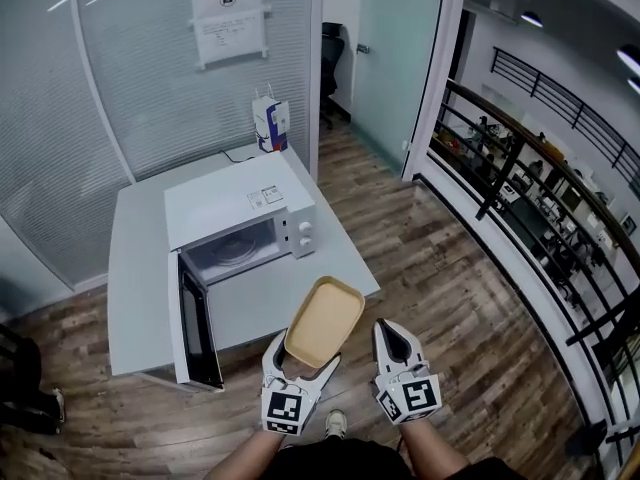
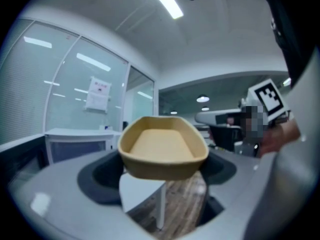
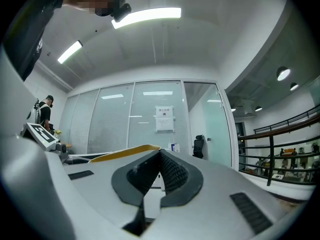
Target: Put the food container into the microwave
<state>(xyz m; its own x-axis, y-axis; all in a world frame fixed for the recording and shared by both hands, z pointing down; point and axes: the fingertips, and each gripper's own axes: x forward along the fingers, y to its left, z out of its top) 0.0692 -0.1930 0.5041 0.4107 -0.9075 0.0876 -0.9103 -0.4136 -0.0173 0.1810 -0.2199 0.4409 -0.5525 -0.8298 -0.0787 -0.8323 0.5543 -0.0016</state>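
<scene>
Light: bright, even, from ceiling strip lights (image 3: 146, 15)
Edges: fisheye bending, dark corners
Focus: food container (image 2: 163, 146) slightly soft

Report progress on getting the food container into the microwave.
Done: the microwave has its door hanging open, and the container is lifted clear of any surface. In hand: the left gripper is shut on the container's near end, holding it in the air short of the table; the right gripper is shut and empty. Left: carry it to the cavity, set it inside, let go.
</scene>
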